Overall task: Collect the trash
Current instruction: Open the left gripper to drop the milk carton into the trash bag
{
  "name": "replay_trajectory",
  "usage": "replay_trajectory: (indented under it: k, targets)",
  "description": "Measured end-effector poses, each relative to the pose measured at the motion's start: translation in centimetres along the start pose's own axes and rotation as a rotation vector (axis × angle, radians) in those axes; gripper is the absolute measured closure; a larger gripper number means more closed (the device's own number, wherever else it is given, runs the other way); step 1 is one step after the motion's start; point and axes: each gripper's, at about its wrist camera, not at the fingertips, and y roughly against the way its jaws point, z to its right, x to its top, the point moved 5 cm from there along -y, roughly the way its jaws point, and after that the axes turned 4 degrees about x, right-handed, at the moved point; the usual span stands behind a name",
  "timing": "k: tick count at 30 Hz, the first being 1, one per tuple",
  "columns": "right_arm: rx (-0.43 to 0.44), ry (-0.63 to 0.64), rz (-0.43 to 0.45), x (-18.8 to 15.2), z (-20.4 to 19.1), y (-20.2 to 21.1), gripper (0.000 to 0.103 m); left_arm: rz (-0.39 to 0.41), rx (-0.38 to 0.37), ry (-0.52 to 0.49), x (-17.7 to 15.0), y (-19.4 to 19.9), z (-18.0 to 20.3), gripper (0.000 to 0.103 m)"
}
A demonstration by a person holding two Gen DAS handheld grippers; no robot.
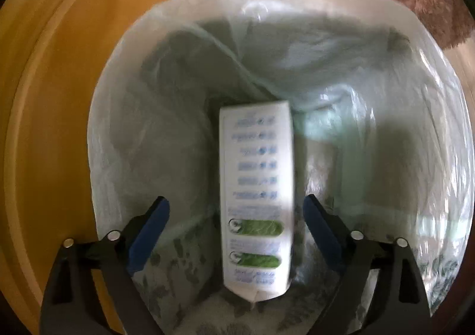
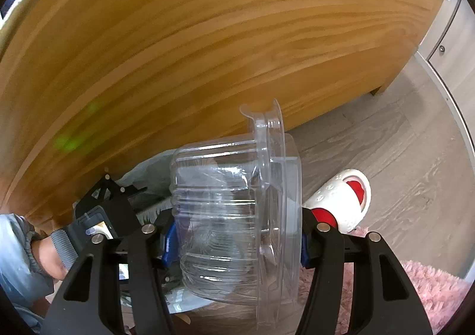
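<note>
On the left side, the left gripper (image 1: 236, 220) is pointing down into the trash bin (image 1: 124, 139), which is sitting beside a big wooden panel (image 1: 53, 82). A thin see-through bag (image 1: 341, 73) is lining the bin. The jaws of this gripper are standing wide apart, and neither blue pad (image 1: 150, 234) is touching anything. Between them, a white carton (image 1: 256, 195) is lying inside the bag, looking let go. So this piece of trash seems to be in the bin already.

The carton is showing rows of small blue writing and two green strips, but the picture is too blurry for reading any words or a brand name.

Moving to the right, the right gripper (image 2: 234, 241) is squeezing a clear plastic container (image 2: 225, 216) from both sides. The container is turned on its side, up off the floor, with its lid end toward the right. This piece is not in the bin yet, so I think it is next to go in. No label is showing on it.

Behind it, the person's hand (image 2: 49, 257) is holding the other tool low on the left. A white slipper (image 2: 341, 198) with red inside is standing on the grey floor (image 2: 400, 162), and a fluffy pink rug (image 2: 439, 296) is lying near it.

Whether more trash is waiting elsewhere in the room, the pictures are not showing.
</note>
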Motion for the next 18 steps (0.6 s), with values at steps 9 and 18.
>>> replay_trajectory:
  k: [9, 18]
  targets:
    - [0.045, 0.028, 0.030, -0.4, -0.6, 1.5, 0.046, -0.135, -0.137, 0.214, -4.6, 1.1, -2.9, 0.015]
    - [0.073, 0.068, 0.054, -1.1, -0.5, 2.3, 0.046, -0.070, -0.156, 0.410, -5.9, 5.5, -3.6, 0.015]
